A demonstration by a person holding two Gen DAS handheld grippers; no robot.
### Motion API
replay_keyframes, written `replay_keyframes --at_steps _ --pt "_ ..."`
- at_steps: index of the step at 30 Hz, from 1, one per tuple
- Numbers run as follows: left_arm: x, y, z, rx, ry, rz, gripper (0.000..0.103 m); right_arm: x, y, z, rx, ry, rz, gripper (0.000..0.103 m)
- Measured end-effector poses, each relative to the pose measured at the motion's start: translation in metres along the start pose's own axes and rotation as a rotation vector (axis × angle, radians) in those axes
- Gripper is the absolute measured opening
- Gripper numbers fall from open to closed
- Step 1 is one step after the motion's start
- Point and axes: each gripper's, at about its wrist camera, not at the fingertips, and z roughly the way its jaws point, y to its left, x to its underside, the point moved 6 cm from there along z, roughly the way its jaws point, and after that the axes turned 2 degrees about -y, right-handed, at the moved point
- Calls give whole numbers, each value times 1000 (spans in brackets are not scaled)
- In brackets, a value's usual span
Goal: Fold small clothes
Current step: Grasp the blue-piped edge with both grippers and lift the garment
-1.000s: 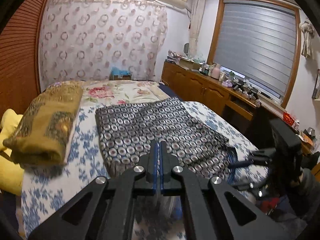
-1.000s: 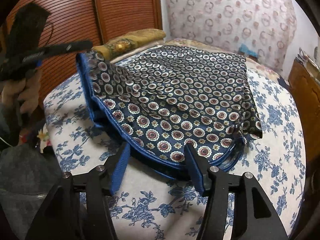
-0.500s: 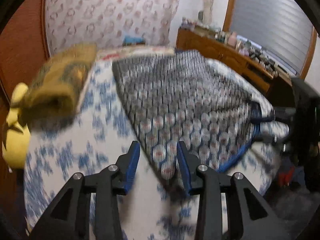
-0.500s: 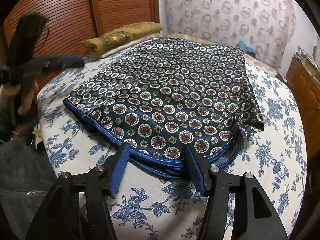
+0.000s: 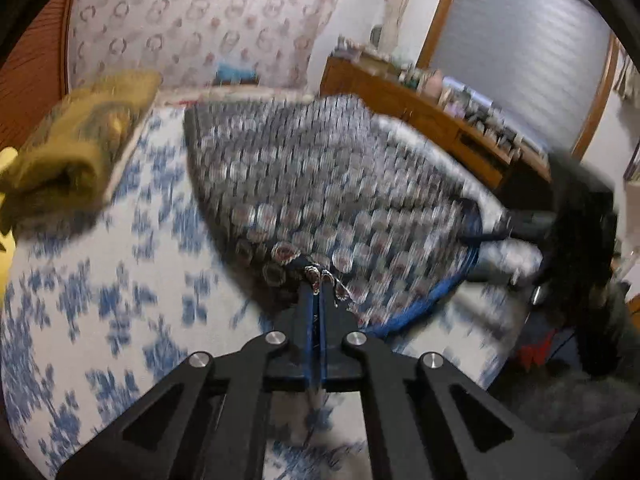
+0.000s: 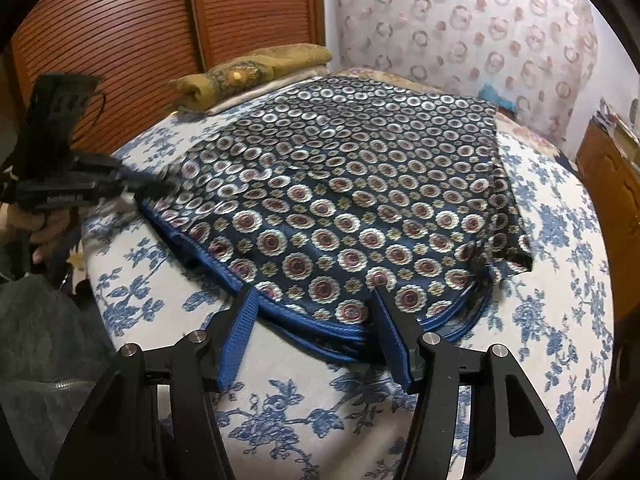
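A navy cloth (image 6: 344, 200) printed with round medallions and edged in blue piping lies folded flat on the flowered bedsheet (image 6: 560, 280). My left gripper (image 5: 318, 276) is at the cloth's (image 5: 328, 184) near corner, its jaws closing tight with a pinch of fabric bunched between the tips. In the right wrist view the left gripper (image 6: 160, 188) reaches in from the left to that corner. My right gripper (image 6: 314, 316) is open, its blue fingers (image 6: 240, 320) straddling the piped front edge without pressing it. The left wrist view shows the right gripper (image 5: 504, 232) blurred at the right.
A rolled mustard-yellow fabric (image 6: 256, 70) lies at the bed's far left by the slatted wooden doors (image 6: 160, 40). A wooden sideboard (image 5: 420, 112) crowded with small items runs along the right of the bed. A person's hand (image 6: 44, 232) holds the left gripper's handle.
My left gripper let go of the lifted corner, which dropped flat, then sank toward the bed, opened, and closed again on the near corner. The right gripper stayed put.
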Motion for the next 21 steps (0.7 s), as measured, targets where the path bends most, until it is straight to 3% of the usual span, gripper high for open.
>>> replay_keyframes --at_steps 6,15,17,20,21 --pt "-60 -4 -13 -12 -139 23 0 -1 9 -2 -13 -3 -29 60" --pt "-102 12 0 -39 -186 15 0 -24 -26 5 66 -31 -16 59" --pt "-108 15 2 -42 -187 8 0 -29 -30 8 72 -34 -26 54" --pt "-114 22 8 -49 -188 -1 0 -37 -37 13 110 -37 -54 33" --pt "-116 25 9 -48 -187 -4 0 -41 -42 13 128 -44 -58 20"
